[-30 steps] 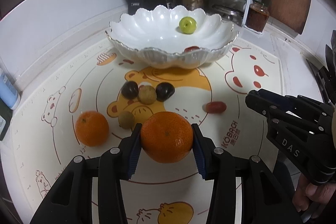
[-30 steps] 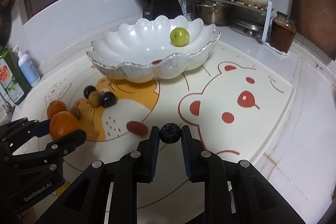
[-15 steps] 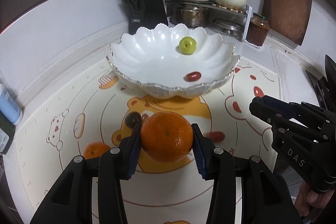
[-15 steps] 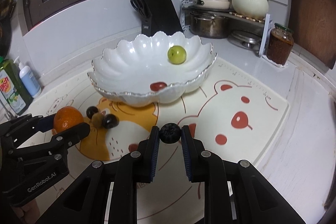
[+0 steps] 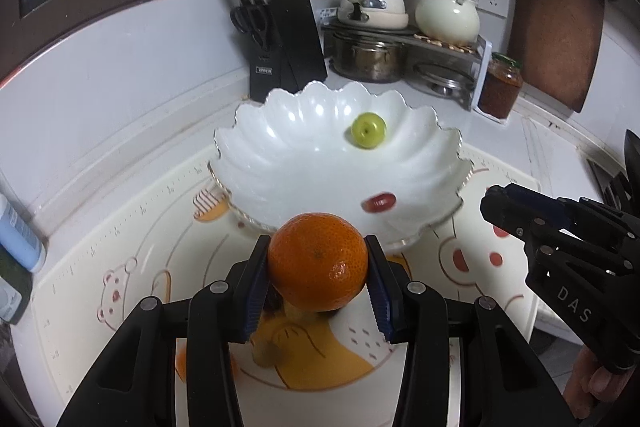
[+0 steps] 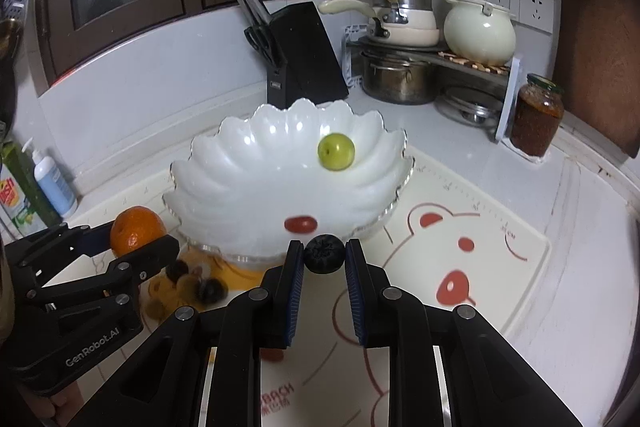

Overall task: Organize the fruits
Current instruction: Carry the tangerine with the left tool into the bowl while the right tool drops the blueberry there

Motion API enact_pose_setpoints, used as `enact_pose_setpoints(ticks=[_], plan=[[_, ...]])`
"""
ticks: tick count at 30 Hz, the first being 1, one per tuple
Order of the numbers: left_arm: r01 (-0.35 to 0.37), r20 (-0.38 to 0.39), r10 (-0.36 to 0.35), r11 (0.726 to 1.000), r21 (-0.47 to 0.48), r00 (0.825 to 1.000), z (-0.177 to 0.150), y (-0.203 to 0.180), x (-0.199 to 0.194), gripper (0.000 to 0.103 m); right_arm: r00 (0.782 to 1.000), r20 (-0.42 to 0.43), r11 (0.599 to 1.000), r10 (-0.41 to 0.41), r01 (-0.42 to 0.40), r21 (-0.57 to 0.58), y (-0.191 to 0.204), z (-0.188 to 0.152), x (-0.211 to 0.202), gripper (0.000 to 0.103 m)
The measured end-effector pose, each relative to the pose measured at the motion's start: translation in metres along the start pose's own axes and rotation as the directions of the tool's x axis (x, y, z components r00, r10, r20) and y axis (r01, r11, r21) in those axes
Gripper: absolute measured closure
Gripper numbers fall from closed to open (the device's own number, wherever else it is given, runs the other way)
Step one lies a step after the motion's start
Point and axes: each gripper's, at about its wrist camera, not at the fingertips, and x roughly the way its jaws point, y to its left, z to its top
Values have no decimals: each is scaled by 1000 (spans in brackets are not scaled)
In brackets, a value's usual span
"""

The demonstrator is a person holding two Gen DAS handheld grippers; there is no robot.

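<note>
My left gripper point(image 5: 318, 265) is shut on an orange mandarin point(image 5: 318, 261), held above the mat just in front of the white scalloped bowl point(image 5: 280, 163). My right gripper point(image 6: 323, 259) is shut on a dark blueberry point(image 6: 324, 253), also near the bowl's front rim. Inside the bowl point(image 6: 240, 179) lie a green fruit point(image 6: 336, 151) and a red grape tomato point(image 6: 301, 224). In the right wrist view the left gripper point(image 6: 136, 239) with its mandarin point(image 6: 136, 229) shows at the left. Several small dark and brown fruits point(image 6: 192, 285) lie on the mat below it.
A bear-print mat point(image 6: 460, 255) covers the counter. Behind the bowl stand a black knife block point(image 5: 288, 43), a rack with pots point(image 5: 372, 55), a cream pot point(image 5: 447, 15) and a jar point(image 5: 500, 87). Bottles point(image 6: 48, 179) stand at the left. A hand point(image 5: 592, 383) holds the right gripper.
Both grippers have risen and moved toward the bowl with their fruits. The fruits on the mat have slid down and partly out of sight behind the grippers; more of the bowl's inside shows.
</note>
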Motion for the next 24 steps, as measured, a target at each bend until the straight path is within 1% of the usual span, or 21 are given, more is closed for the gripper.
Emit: enact_pose_setpoints(ticks=[12, 24], plan=[[-23, 22, 23, 1000, -3, 1000, 27, 15, 19, 59, 1000, 3, 1000, 2, -2, -11, 4, 29, 23, 81], [-13, -40, 13, 1000, 11, 999, 37, 17, 52, 58, 999, -42, 1000, 0, 0, -2, -4, 37, 50, 81]])
